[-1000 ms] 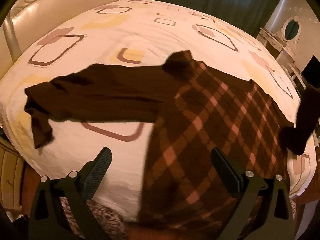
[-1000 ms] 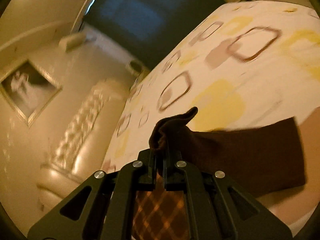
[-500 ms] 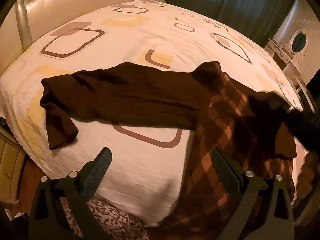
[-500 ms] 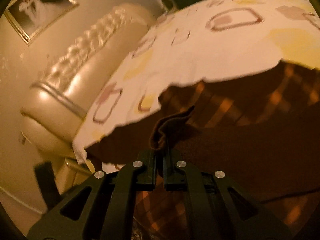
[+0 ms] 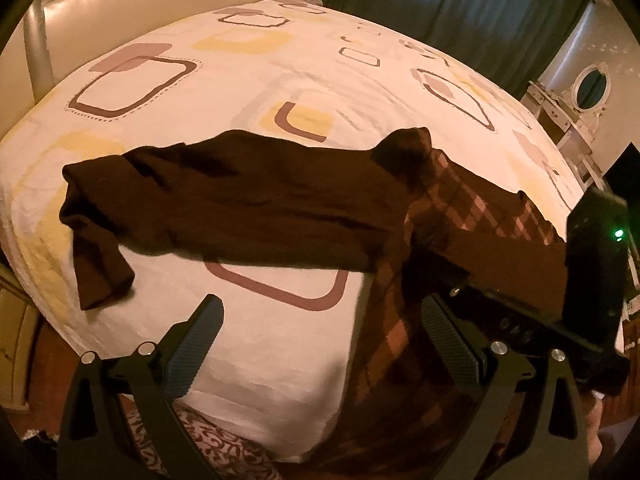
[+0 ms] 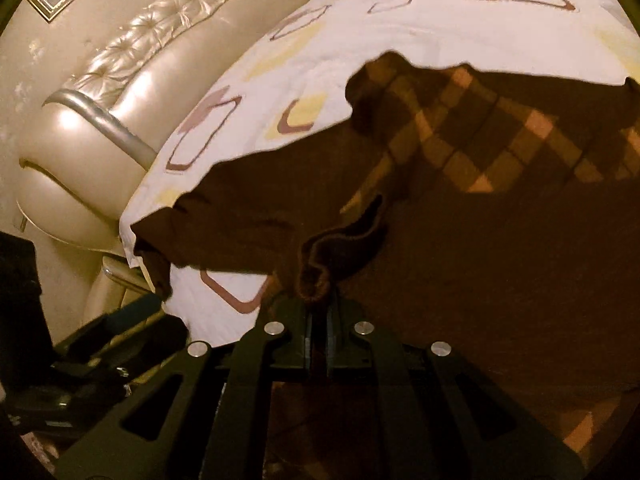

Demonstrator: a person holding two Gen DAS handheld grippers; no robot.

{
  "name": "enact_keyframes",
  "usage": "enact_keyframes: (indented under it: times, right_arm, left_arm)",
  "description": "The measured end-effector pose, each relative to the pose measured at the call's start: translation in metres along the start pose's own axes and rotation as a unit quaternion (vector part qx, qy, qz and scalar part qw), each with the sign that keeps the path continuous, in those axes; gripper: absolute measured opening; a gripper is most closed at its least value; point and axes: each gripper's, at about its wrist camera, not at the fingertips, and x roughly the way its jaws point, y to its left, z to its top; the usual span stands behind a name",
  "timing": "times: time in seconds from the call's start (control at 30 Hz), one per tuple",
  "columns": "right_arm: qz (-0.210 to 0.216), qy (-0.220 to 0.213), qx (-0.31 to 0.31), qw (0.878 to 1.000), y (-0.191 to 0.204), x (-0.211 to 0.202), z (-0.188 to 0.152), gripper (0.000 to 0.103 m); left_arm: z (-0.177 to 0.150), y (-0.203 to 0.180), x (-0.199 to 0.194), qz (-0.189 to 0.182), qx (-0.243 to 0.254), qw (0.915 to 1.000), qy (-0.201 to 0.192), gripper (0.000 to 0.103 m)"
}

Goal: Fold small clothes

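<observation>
A dark brown sweater (image 5: 248,200) with a pink-and-brown diamond front (image 5: 476,204) lies on the bed, its hem hanging over the near edge. One sleeve stretches out to the left, cuff (image 5: 100,276) near the bed's edge. The other sleeve (image 5: 516,256) is folded across the diamond front. My right gripper (image 6: 318,300) holds that sleeve's ribbed cuff (image 6: 340,248) between its tips, and its jaws are opening. Its black body (image 5: 592,272) shows in the left wrist view. My left gripper (image 5: 322,320) hovers open over the bare sheet, gripping nothing.
The white sheet (image 5: 280,64) has brown and yellow square patterns. A cream padded headboard (image 6: 132,92) stands at the left end of the bed. Dark curtains (image 5: 460,0) and a dressing table with an oval mirror (image 5: 588,88) are beyond it. A patterned cloth (image 5: 224,452) lies below.
My right gripper has swung the sleeve cuff in from the bed's right side and lowered it over the sweater's diamond front. The left gripper drifted slightly and stayed open.
</observation>
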Motion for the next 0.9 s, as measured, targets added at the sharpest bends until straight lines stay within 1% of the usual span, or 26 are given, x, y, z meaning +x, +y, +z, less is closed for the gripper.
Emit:
enact_keyframes:
  times: [0.03, 0.07, 0.1, 0.13, 0.17, 0.23, 0.3, 0.33, 0.4, 0.47, 0.53, 0.6, 0.63, 0.67, 0.7, 0.73, 0.77, 0.8, 0.83, 0.9]
  right_arm:
    - [0.004, 0.003, 0.004, 1.000, -0.002, 0.002, -0.001, 0.009]
    - [0.018, 0.007, 0.017, 1.000, -0.006, 0.004, -0.002, 0.014]
    - [0.031, 0.009, 0.028, 0.999, -0.009, 0.006, -0.004, 0.017]
    - [0.044, 0.011, 0.037, 0.998, -0.012, 0.008, -0.005, 0.023]
    - [0.066, 0.013, 0.048, 0.997, -0.015, 0.008, -0.007, 0.029]
    - [0.103, 0.025, 0.060, 0.993, -0.020, 0.006, -0.010, 0.033]
    - [0.127, 0.028, 0.069, 0.989, -0.026, -0.004, -0.012, 0.034]
    - [0.131, 0.023, 0.072, 0.988, -0.031, -0.015, -0.013, 0.034]
    - [0.123, 0.005, 0.075, 0.989, -0.044, -0.040, -0.014, 0.037]
    - [0.099, -0.030, 0.083, 0.991, -0.067, -0.080, -0.017, 0.041]
    - [0.066, -0.075, 0.105, 0.989, -0.102, -0.128, -0.020, 0.042]
    - [0.028, -0.115, 0.131, 0.984, -0.135, -0.168, -0.024, 0.044]
    - [-0.001, -0.139, 0.154, 0.978, -0.162, -0.193, -0.029, 0.045]
    - [-0.025, -0.154, 0.176, 0.972, -0.181, -0.208, -0.033, 0.045]
    - [-0.048, -0.167, 0.200, 0.964, -0.201, -0.221, -0.038, 0.045]
    - [-0.070, -0.177, 0.233, 0.954, -0.227, -0.234, -0.045, 0.045]
    - [-0.080, -0.178, 0.257, 0.947, -0.245, -0.239, -0.049, 0.045]
    - [-0.080, -0.176, 0.275, 0.942, -0.259, -0.241, -0.052, 0.045]
    - [-0.068, -0.170, 0.291, 0.939, -0.274, -0.239, -0.055, 0.045]
    - [-0.030, -0.155, 0.307, 0.939, -0.288, -0.229, -0.056, 0.045]
  left_arm:
    - [0.000, -0.001, 0.000, -0.001, 0.000, 1.0000, 0.000, 0.099]
    - [0.001, -0.002, 0.001, -0.002, 0.000, 1.0000, 0.000, 0.099]
    - [0.002, -0.004, 0.001, -0.004, -0.001, 1.0000, 0.000, 0.099]
    - [0.002, -0.005, 0.001, -0.005, -0.001, 1.0000, 0.000, 0.099]
    - [0.003, -0.007, 0.001, -0.006, -0.001, 1.0000, 0.000, 0.099]
    - [0.003, -0.011, 0.000, -0.011, 0.000, 0.9999, -0.001, 0.099]
    - [0.005, -0.015, -0.001, -0.027, -0.002, 0.9996, -0.003, 0.099]
    - [0.006, -0.018, 0.000, -0.030, -0.004, 0.9995, -0.004, 0.099]
    - [0.008, -0.027, 0.004, -0.033, 0.000, 0.9995, -0.004, 0.099]
    - [0.010, -0.039, 0.011, -0.032, 0.016, 0.9994, -0.003, 0.099]
    - [0.013, -0.052, 0.021, -0.035, 0.030, 0.9989, -0.001, 0.099]
    - [0.016, -0.064, 0.034, -0.040, 0.040, 0.9984, 0.006, 0.099]
    - [0.017, -0.070, 0.041, -0.042, 0.045, 0.9981, 0.010, 0.099]
    - [0.018, -0.073, 0.046, -0.042, 0.048, 0.9979, 0.013, 0.099]
    - [0.018, -0.077, 0.056, -0.039, 0.052, 0.9977, 0.020, 0.099]
    - [0.018, -0.079, 0.061, -0.038, 0.051, 0.9977, 0.024, 0.099]
    - [0.017, -0.080, 0.067, -0.037, 0.050, 0.9976, 0.030, 0.099]
    - [0.016, -0.080, 0.074, -0.035, 0.047, 0.9976, 0.037, 0.099]
    - [0.015, -0.079, 0.080, -0.031, 0.044, 0.9976, 0.045, 0.099]
    - [0.011, -0.078, 0.086, -0.027, 0.040, 0.9975, 0.052, 0.099]
